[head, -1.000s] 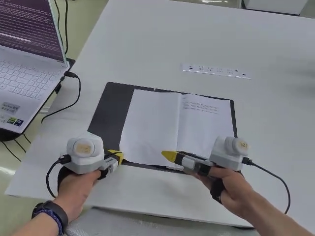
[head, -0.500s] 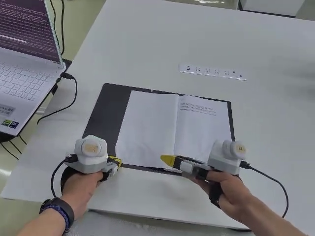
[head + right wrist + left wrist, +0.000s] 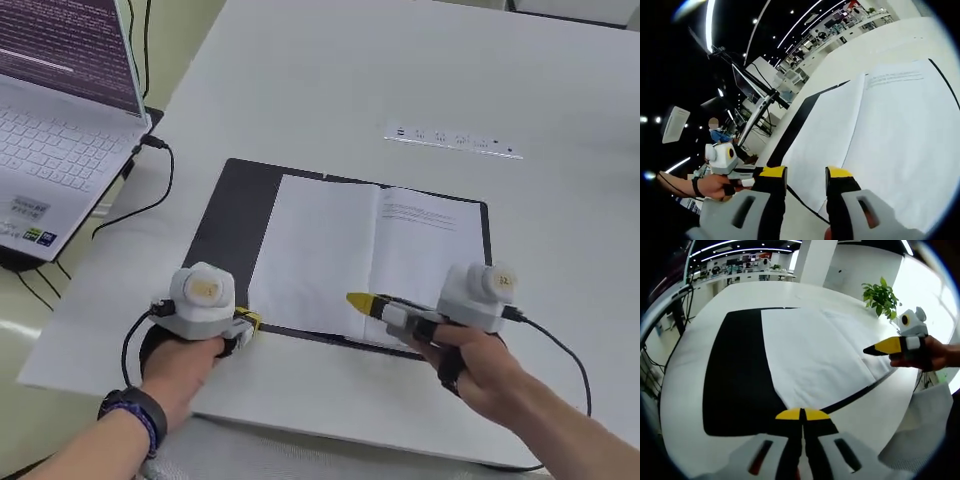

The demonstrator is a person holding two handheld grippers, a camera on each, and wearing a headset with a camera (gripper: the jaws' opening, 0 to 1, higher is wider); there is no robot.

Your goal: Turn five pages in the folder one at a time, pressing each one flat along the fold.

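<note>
Folder (image 3: 225, 228), one; left claw (image 3: 247, 321) closed, right claw (image 3: 357, 301) parted, two altogether

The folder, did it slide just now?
No. The folder keeps its spot below the white power strip; only the camera shifted.

I see the flat black folder (image 3: 228, 232) lying open on the white table (image 3: 330, 90), with its left inner cover bare. A blank white page (image 3: 315, 255) lies flat just left of the fold. The right-hand white page (image 3: 435, 260) has a few printed lines near its far edge.
</note>
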